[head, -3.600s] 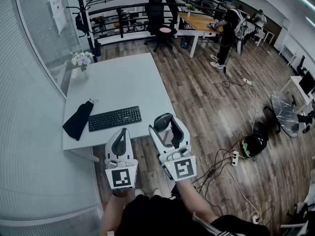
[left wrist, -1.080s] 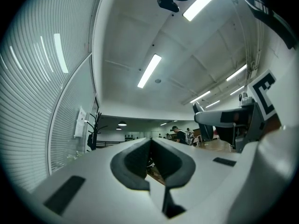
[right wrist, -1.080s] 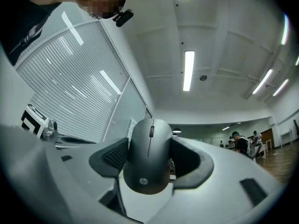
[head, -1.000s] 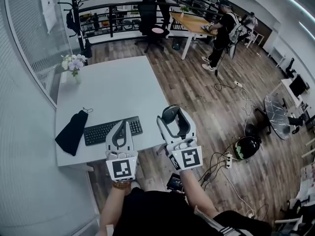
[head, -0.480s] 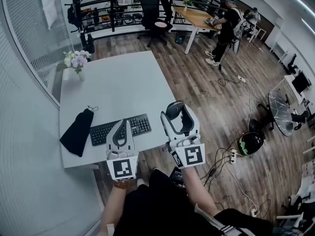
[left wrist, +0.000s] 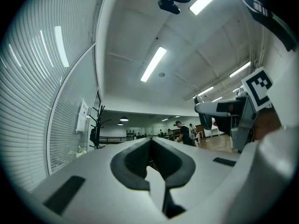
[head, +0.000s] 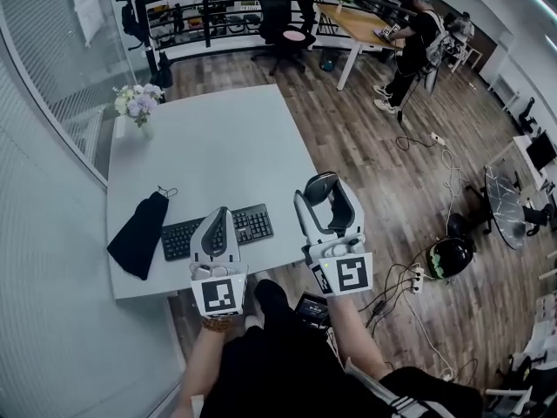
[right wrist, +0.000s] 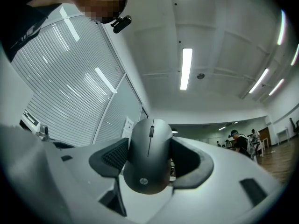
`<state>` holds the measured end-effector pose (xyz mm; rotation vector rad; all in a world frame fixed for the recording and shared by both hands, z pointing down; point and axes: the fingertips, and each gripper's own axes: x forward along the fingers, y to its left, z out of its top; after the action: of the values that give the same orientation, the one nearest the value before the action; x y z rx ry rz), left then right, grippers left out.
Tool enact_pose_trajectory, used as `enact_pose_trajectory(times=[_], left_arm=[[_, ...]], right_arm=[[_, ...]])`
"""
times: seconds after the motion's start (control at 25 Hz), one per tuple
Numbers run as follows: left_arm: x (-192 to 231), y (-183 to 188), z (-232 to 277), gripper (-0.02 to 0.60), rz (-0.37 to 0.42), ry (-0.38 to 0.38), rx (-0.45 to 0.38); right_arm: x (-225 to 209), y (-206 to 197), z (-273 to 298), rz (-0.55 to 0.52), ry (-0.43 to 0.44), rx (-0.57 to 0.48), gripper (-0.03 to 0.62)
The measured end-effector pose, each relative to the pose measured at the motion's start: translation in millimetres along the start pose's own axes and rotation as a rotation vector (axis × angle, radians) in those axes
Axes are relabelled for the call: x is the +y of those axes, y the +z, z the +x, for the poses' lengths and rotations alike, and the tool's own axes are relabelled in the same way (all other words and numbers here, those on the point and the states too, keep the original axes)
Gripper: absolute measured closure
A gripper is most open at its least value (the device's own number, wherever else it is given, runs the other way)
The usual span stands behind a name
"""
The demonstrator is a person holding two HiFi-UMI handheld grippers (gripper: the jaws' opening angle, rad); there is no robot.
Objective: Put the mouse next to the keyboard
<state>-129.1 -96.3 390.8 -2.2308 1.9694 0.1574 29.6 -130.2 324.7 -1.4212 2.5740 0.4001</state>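
mouse (right wrist: 148,157): dark grey, wheel side up, clamped between fingers (right wrist: 112,157) of right gripper (head: 324,192), clear of bench (head: 218,146) | keyboard (head: 253,223): black, flat on bench, at mouse's 9 o'clock

Long white ceiling light strips (right wrist: 186,68) flood the room evenly from above and flare a little in both gripper views, where the corners fall to black and straight walls bow. In the head view's middle, the pale grey rectangular table (head: 209,146) glows bright, with only faint shadows. The rounded matte black computer mouse (right wrist: 147,155) carries a soft sheen.
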Motion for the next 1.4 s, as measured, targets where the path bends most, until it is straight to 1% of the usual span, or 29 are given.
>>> enact_pose_trajectory(times=[0.28,0.48,0.68,1.04,1.16,1.24,1.4], left_arm=[[16,-11,29,0.571,0.000,0.026,0.017],[17,-16,46,0.571,0.016,0.022,0.027],[20,-20,63,0.571,0.001,0.022,0.025],[22,-20,92,0.571,0.009,0.010,0.016],[24,-21,99,0.571,0.018,0.006,0.025],[26,-20,105,0.571,0.004,0.012,0.020],[29,-26,117,0.571,0.025,0.000,0.029]], right_arm=[[-16,-12,35,0.005,0.005,-0.004,0.307],[-24,-18,52,0.005,0.014,-0.002,0.307],[-32,-22,68,0.007,0.016,-0.004,0.309],[-46,-31,88,0.009,0.003,-0.005,0.309],[-50,-32,94,0.009,0.001,-0.007,0.309],[-52,-31,98,0.007,0.003,-0.012,0.309],[-57,-33,109,0.000,0.005,-0.012,0.309]])
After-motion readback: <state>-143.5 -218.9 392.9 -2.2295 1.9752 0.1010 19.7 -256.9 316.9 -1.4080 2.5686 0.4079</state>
